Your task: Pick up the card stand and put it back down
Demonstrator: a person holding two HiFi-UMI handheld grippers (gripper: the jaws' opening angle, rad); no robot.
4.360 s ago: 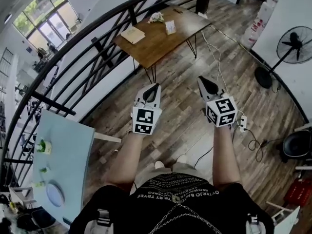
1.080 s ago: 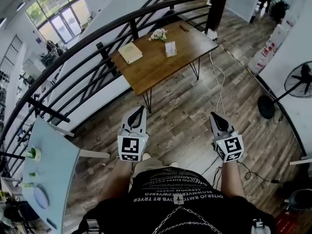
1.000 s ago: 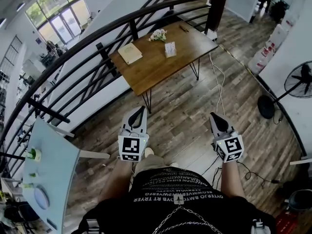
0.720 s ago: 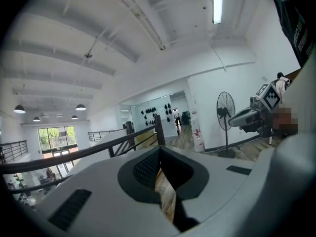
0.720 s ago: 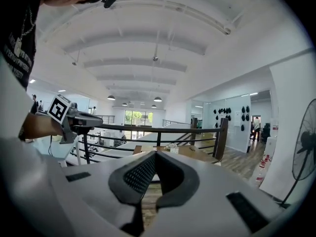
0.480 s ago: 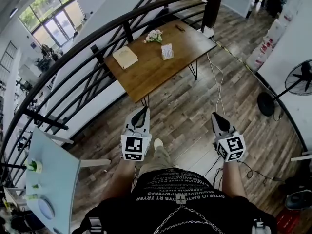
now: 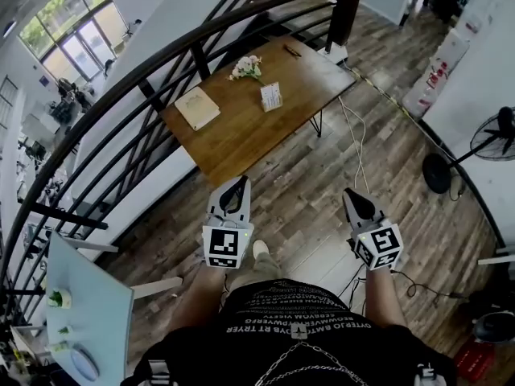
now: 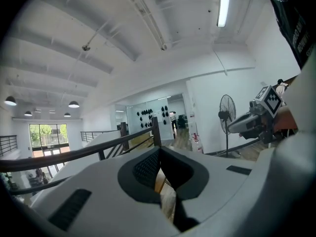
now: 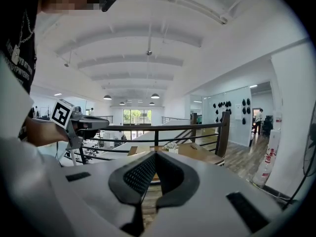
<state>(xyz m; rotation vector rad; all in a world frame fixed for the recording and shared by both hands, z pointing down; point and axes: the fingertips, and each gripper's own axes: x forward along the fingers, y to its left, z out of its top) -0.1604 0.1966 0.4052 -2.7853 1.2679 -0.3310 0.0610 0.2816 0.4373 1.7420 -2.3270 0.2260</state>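
Note:
The card stand (image 7: 271, 96), a small white upright card holder, stands on the brown wooden table (image 7: 233, 135) ahead of me in the head view. My left gripper (image 7: 238, 184) and right gripper (image 7: 347, 193) are held out over the wood floor, short of the table's near edge and well apart from the stand. Both are shut with nothing between their pads. In the left gripper view the left gripper (image 8: 159, 171) has its jaws together, with a sliver of the table beyond them. The right gripper (image 9: 154, 171) points at the table (image 9: 197, 152) by the railing.
A tan book (image 7: 197, 107), a small flower bunch (image 7: 246, 68) and a dark pen (image 7: 291, 51) also lie on the table. A black railing (image 7: 153, 63) curves behind it. A cable (image 7: 355, 147) runs over the floor, a standing fan (image 7: 499, 127) is at the right, a pale blue table (image 7: 88, 304) at lower left.
Both grippers have travelled forward with the person toward the wooden table. The table and card stand now sit lower and nearer in the head view. The jaws stayed shut.

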